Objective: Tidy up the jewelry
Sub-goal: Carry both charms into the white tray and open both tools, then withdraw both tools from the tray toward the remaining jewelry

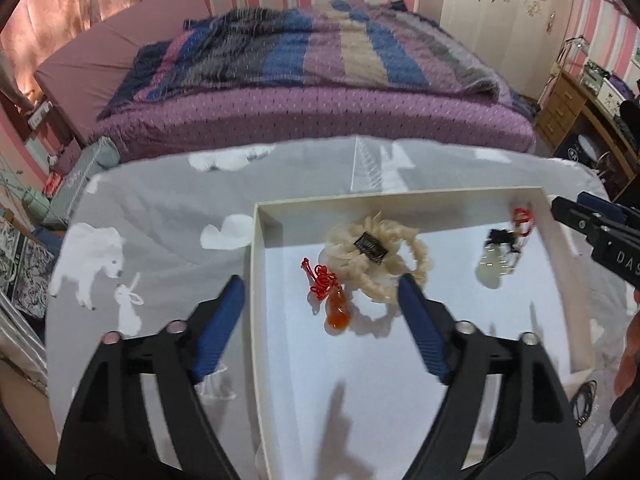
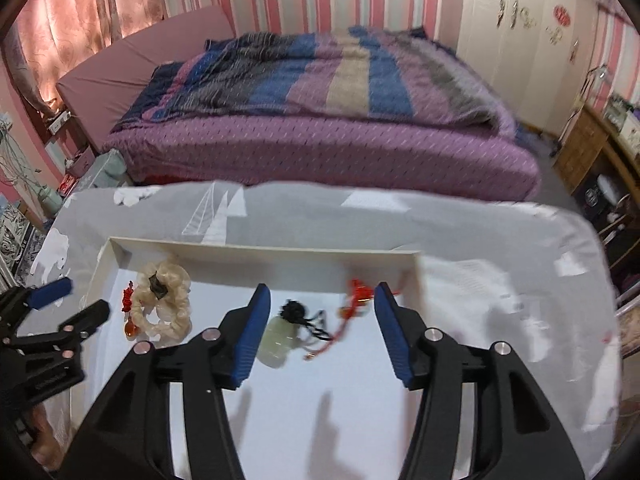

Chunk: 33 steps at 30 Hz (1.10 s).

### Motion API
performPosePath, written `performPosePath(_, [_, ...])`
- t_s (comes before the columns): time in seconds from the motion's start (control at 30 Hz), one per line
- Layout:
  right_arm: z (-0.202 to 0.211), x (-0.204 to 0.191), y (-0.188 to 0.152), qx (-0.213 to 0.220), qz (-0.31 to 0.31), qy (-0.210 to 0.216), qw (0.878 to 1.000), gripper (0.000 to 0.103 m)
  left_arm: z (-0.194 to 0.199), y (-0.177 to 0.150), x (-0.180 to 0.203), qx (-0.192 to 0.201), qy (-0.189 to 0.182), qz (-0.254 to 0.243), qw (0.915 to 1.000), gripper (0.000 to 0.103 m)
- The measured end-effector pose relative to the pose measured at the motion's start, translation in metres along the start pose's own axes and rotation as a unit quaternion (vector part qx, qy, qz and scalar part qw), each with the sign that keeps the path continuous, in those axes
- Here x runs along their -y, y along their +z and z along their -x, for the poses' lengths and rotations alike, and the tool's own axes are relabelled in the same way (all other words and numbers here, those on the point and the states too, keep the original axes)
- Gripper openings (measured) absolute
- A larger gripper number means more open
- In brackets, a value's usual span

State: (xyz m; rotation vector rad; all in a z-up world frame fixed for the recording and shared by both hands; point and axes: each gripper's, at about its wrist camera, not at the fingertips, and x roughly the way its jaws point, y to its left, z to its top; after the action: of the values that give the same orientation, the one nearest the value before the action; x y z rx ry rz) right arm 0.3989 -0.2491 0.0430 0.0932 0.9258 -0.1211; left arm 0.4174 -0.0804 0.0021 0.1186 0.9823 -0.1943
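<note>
While both grippers hover with jaws spread and nothing between them, the left gripper (image 1: 322,294) over the near left of the white tray (image 1: 256,264) and the right gripper (image 2: 322,306) over its right half, the jewelry lies inside: a cream braided piece (image 1: 378,258) touching an orange gourd pendant (image 1: 337,314) on red cord, and well apart a pale green pendant (image 2: 278,340) beside a red tassel charm (image 2: 354,300). A grey printed cloth (image 1: 160,216) covers the table; behind stands a purple bed (image 1: 312,120) with a striped quilt (image 1: 320,48).

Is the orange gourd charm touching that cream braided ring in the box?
Cannot tell. In the left wrist view the orange gourd charm lies right beside the cream braided ring, but no clear gap or contact shows.
</note>
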Motion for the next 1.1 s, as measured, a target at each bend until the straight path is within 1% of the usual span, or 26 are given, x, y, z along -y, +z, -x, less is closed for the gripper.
performPosePath(0.07, [0.019, 0.011, -0.001, 0.005, -0.009, 0.002, 1.0, 0.056, 0.021, -0.003, -0.002, 0.013, -0.006, -0.001, 0.9999, 0.087])
performPosePath(0.1, [0.031, 0.016, -0.002, 0.008, -0.013, -0.001, 1.0, 0.059, 0.03, -0.006, -0.003, 0.017, -0.009, -0.001, 0.9998, 0.089])
performPosePath(0.17, [0.051, 0.026, -0.007, 0.015, -0.02, -0.007, 1.0, 0.064, 0.051, -0.012, -0.007, 0.03, -0.014, -0.002, 0.9994, 0.098])
performPosePath(0.2, [0.061, 0.029, -0.011, 0.018, -0.023, -0.006, 1.0, 0.066, 0.06, -0.015, -0.009, 0.037, -0.013, -0.002, 0.9992, 0.099])
performPosePath(0.27, [0.083, 0.033, -0.021, 0.019, -0.024, -0.005, 1.0, 0.067, 0.078, -0.024, -0.012, 0.048, -0.014, -0.007, 0.9987, 0.1])
performPosePath(0.3, [0.09, 0.035, -0.025, 0.018, -0.024, -0.005, 1.0, 0.069, 0.084, -0.027, -0.013, 0.048, -0.016, -0.01, 0.9987, 0.1])
performPosePath(0.4, [0.111, 0.039, -0.044, 0.008, -0.031, -0.01, 0.999, 0.079, 0.099, -0.045, -0.019, 0.041, -0.019, -0.009, 0.999, 0.1])
performPosePath(0.47, [0.123, 0.04, -0.058, 0.003, -0.032, -0.006, 0.999, 0.08, 0.109, -0.062, -0.024, 0.04, -0.02, -0.008, 0.999, 0.1])
performPosePath(0.6, [0.135, 0.037, -0.082, -0.013, -0.024, -0.011, 1.0, 0.08, 0.115, -0.086, -0.028, 0.033, -0.018, -0.007, 0.9993, 0.1])
performPosePath(0.7, [0.143, 0.037, -0.101, -0.022, -0.024, -0.017, 0.999, 0.08, 0.126, -0.108, -0.033, 0.032, -0.024, -0.005, 0.9992, 0.1])
performPosePath(0.77, [0.148, 0.037, -0.113, -0.027, -0.021, -0.021, 0.999, 0.08, 0.13, -0.123, -0.035, 0.03, -0.018, -0.003, 0.9994, 0.1])
performPosePath(0.87, [0.155, 0.037, -0.135, -0.025, -0.021, -0.033, 0.999, 0.08, 0.131, -0.141, -0.04, 0.023, -0.019, 0.005, 0.9996, 0.1])
performPosePath(0.97, [0.157, 0.036, -0.157, -0.032, -0.013, -0.035, 0.999, 0.08, 0.128, -0.161, -0.046, 0.003, -0.037, 0.016, 0.9992, 0.1])
performPosePath(1.1, [0.152, 0.036, -0.179, -0.053, -0.01, -0.029, 0.998, 0.08, 0.121, -0.179, -0.045, -0.018, -0.038, 0.014, 0.999, 0.1])
